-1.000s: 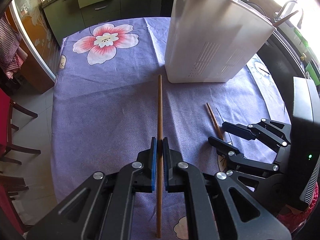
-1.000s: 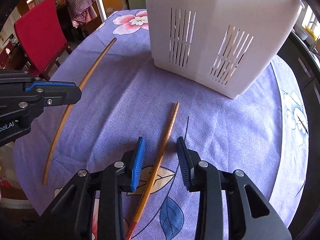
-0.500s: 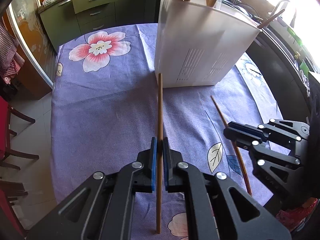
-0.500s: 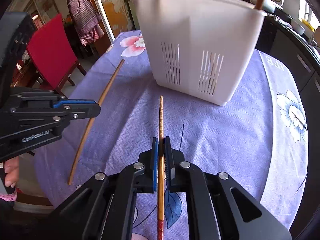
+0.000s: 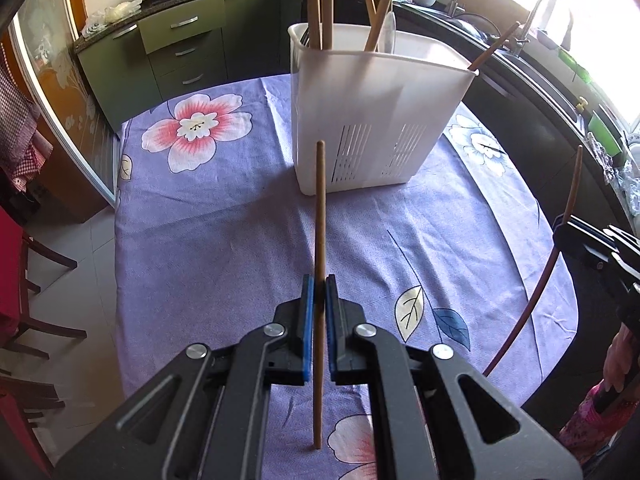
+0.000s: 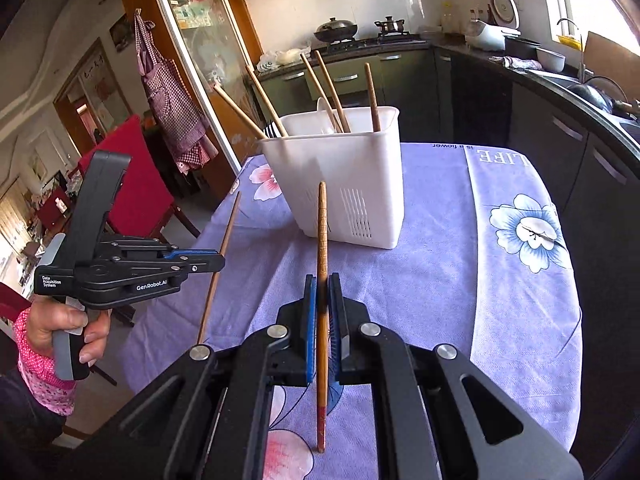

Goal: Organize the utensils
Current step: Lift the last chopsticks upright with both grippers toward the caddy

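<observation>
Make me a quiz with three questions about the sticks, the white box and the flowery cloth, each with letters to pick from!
1. Where is the white slotted plastic holder?
A. On the purple flowered tablecloth
B. On the floor
C. On a chair

2. How many wooden chopsticks are held in grippers?
A. None
B. One
C. Two

3. How is the left gripper?
A. Wide open
B. Shut on a chopstick
C. Shut on nothing

Answers: 1 A, the holder stands on the cloth. 2 C, the left chopstick and the right chopstick each sit in a gripper; the right gripper is shut too. 3 B, its blue pads pinch the stick.
</observation>
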{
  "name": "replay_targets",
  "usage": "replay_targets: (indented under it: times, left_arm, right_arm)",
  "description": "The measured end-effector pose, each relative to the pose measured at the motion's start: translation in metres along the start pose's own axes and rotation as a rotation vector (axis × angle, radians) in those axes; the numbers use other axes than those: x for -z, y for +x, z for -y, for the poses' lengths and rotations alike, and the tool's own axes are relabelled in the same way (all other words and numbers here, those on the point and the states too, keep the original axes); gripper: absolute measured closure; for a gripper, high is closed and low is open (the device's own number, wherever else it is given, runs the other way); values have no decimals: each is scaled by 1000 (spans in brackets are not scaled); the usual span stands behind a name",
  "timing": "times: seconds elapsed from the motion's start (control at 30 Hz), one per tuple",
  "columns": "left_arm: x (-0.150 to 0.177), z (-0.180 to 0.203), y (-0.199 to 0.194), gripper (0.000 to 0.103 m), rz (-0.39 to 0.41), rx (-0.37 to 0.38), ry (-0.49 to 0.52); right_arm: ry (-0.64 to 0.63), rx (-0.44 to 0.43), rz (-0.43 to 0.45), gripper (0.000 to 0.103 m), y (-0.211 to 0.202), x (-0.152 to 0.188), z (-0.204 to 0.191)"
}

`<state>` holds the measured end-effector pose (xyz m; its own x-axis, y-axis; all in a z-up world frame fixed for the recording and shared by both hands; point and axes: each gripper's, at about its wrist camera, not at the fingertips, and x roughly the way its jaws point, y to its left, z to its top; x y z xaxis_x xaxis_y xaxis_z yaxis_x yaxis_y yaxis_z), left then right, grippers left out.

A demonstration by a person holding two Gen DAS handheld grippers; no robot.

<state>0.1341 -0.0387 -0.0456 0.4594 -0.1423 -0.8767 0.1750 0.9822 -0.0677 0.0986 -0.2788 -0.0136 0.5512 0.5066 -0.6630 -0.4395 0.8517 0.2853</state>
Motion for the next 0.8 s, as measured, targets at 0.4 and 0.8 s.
replay_targets:
  times: [0.4,0.8]
  left_arm:
    - [1,4,-36,97,76,18,20]
    - [-16,12,-60,97,150,53,41]
  right_arm:
    - [-32,-24,73,96,-31,-2,-15]
    - [-92,-25,128,96,-46,-44,-37]
